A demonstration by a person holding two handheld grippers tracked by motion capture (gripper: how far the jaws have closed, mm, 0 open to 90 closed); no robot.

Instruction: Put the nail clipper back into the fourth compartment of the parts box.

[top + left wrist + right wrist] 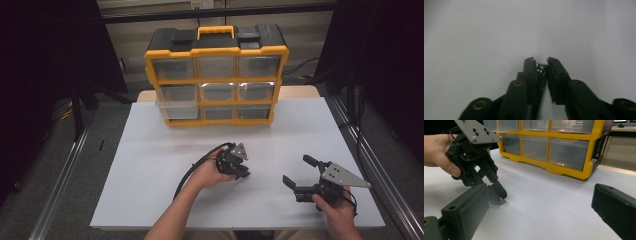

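A small shiny metal piece [540, 70] sits pinched between the black jaws of my left gripper [541, 62], which is shut on it. In the right gripper view that left gripper [499, 196] points steeply down, and the metal piece [502, 202] is at the white sheet's surface. In the high view the left gripper [242, 173] is near the middle of the sheet. My right gripper [298, 170] stands open to its right, aimed leftward. Its own jaws [540, 195] are wide apart with nothing between them.
A yellow and black organizer [216, 75] with clear drawers stands at the back of the white sheet [150, 165]. Its middle-left drawer [176, 102] is pulled out. Metal rails run along both table sides.
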